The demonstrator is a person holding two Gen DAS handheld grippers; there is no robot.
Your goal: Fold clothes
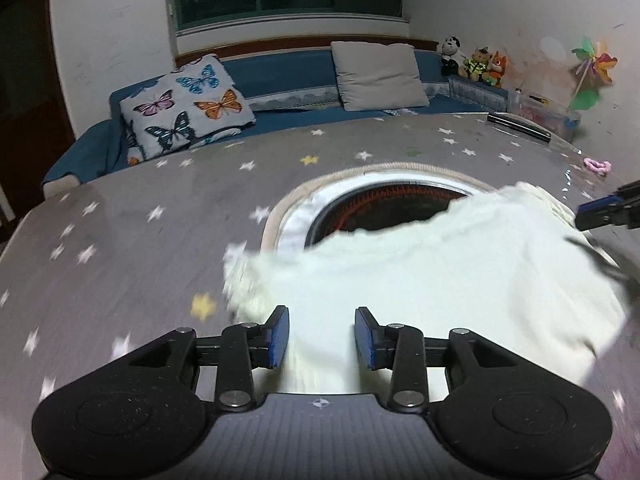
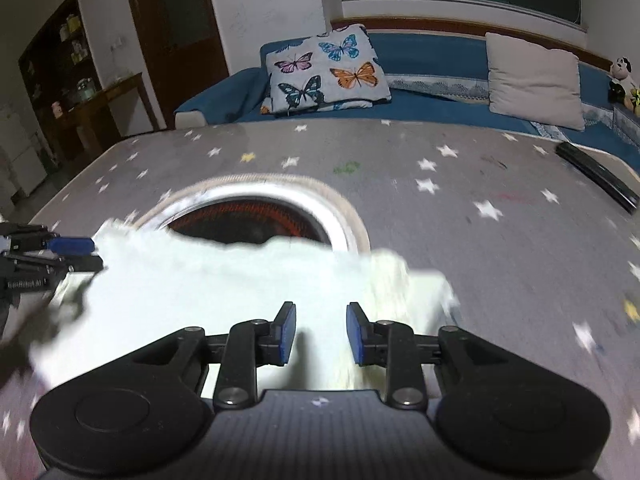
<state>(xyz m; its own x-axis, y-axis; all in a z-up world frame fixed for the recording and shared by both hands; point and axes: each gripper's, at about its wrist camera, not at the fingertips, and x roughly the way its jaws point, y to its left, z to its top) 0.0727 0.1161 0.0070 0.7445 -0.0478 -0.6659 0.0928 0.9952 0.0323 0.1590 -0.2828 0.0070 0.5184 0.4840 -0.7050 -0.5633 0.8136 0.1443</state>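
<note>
Pale cream garment (image 1: 440,280) spread beneath and ahead of both claws, on the grey star-print table (image 1: 120,240), partly over a round heater opening (image 1: 380,208) beyond the fingertips, left gripper (image 1: 322,338) released, blue pads apart over cloth, right gripper (image 2: 321,334) likewise released.

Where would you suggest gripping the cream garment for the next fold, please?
Probably at its two near corners, each gripper coming from the near side. The cream garment lies flat, far edge over the round opening; the open left gripper and right gripper already straddle the near hem.
</note>
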